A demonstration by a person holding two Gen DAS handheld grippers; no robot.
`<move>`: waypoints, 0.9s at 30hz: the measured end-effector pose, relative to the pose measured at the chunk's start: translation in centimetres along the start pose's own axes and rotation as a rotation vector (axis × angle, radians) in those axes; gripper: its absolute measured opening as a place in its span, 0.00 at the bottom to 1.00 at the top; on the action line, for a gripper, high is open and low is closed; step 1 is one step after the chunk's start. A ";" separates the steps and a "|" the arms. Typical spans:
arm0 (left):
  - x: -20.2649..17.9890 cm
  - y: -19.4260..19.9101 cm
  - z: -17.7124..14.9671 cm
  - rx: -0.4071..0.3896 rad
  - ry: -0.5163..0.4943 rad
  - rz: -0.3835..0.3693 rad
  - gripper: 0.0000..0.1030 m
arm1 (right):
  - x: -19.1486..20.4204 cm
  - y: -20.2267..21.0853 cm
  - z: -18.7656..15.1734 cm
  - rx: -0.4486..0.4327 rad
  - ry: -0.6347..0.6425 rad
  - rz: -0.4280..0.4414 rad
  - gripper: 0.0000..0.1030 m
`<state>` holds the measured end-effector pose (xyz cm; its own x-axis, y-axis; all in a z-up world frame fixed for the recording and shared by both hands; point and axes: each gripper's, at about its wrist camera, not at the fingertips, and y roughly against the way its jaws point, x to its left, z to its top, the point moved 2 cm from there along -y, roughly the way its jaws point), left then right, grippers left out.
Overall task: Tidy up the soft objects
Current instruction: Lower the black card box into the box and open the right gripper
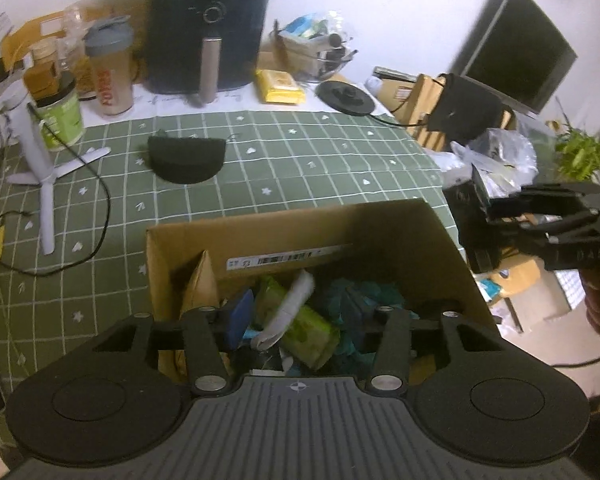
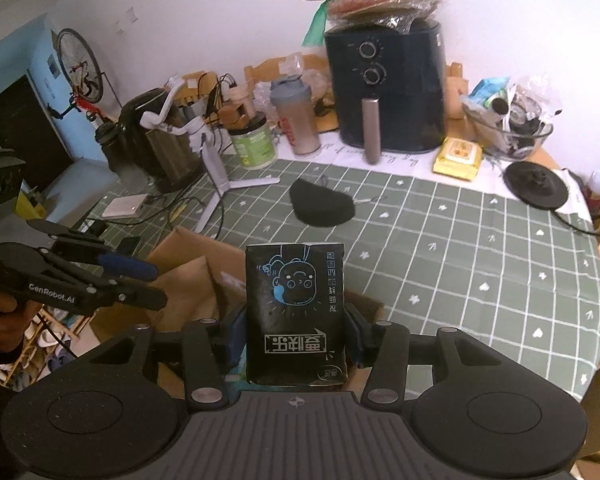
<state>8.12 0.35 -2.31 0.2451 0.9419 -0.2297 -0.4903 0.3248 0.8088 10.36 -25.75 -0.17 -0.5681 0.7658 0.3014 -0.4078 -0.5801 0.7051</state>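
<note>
Black tissue pack (image 2: 296, 314): soft packet printed with a blue cartoon face and white characters, standing upright between the pads of the right gripper (image 2: 296, 332), which is pinching it from both sides above the near edge of the cardboard box (image 1: 300, 236).

Cardboard box: sitting open on the green checked tablecloth (image 1: 300, 160), a white barcode label showing on its inner far wall. Contents, loosely piled: a green packet (image 1: 312, 330), a white rolled item (image 1: 296, 300), teal fabric (image 1: 364, 296), and a tan paper piece leaning at the left wall.

Left gripper (image 1: 300, 316): hovering over the box opening, jaws standing spread, blue pads gripping nothing; the white item and green packet are lying below and between them, and contact cannot be judged. In the right wrist view it is showing at the left edge, held by a hand (image 2: 4, 312).

Black mask-shaped cloth (image 1: 186, 160): lying flat on the tablecloth beyond the box, well apart from it.

Background stock along the wall: dark air fryer (image 1: 210, 28), shaker bottle (image 1: 110, 68), green-labelled jar (image 1: 60, 114), yellow packet (image 1: 280, 86), white tripod stand (image 1: 40, 160), black round base (image 1: 346, 98), glass bowl of oddments (image 2: 508, 132).
</note>
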 end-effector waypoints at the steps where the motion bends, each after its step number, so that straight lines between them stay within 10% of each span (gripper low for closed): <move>1: 0.0 0.1 -0.1 -0.003 0.007 0.010 0.46 | 0.1 -0.1 -0.1 0.005 0.000 0.005 0.50; 27: 3.5 3.6 -2.5 -0.056 0.167 0.175 0.47 | 5.5 -5.5 2.8 0.123 0.049 0.224 0.51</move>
<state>5.12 5.04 -1.62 0.0131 0.9837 -0.1792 -0.5595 0.1557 0.8140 11.51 -17.59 -0.64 -0.6694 0.6058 0.4300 -0.1794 -0.6935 0.6977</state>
